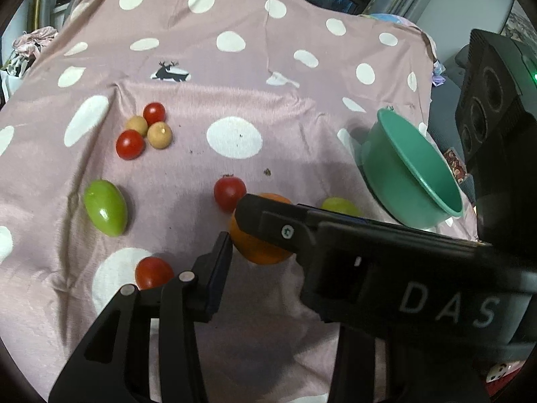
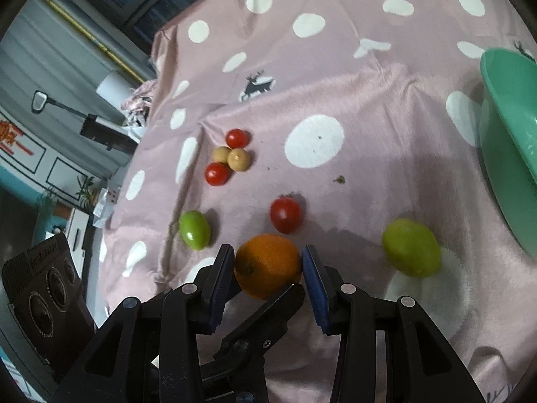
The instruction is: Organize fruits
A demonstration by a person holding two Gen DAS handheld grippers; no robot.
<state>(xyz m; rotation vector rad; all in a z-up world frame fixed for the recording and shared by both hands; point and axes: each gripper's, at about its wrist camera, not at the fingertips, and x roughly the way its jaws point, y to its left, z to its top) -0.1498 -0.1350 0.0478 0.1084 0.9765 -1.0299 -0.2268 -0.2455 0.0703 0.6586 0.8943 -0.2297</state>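
Observation:
An orange (image 2: 266,265) sits low at the pink spotted cloth (image 2: 369,100), and my right gripper (image 2: 268,263) is shut on it, blue pads on both sides. My left gripper (image 1: 261,248) is shut on the same orange (image 1: 258,252). Its left finger (image 1: 220,262) presses one side, and its other finger (image 2: 278,302) meets the near side in the right wrist view. The right gripper's finger (image 1: 268,221) crosses over the orange in the left wrist view. A green bowl (image 1: 412,174) stands tilted at the right.
Loose fruit lies around: a cherry tomato (image 1: 230,193) just beyond the orange, another (image 1: 153,272) near my left finger, green fruits (image 1: 105,207) (image 2: 411,247), and a tomato-and-longan cluster (image 1: 147,131). The cloth drops off at its left edge (image 2: 151,107).

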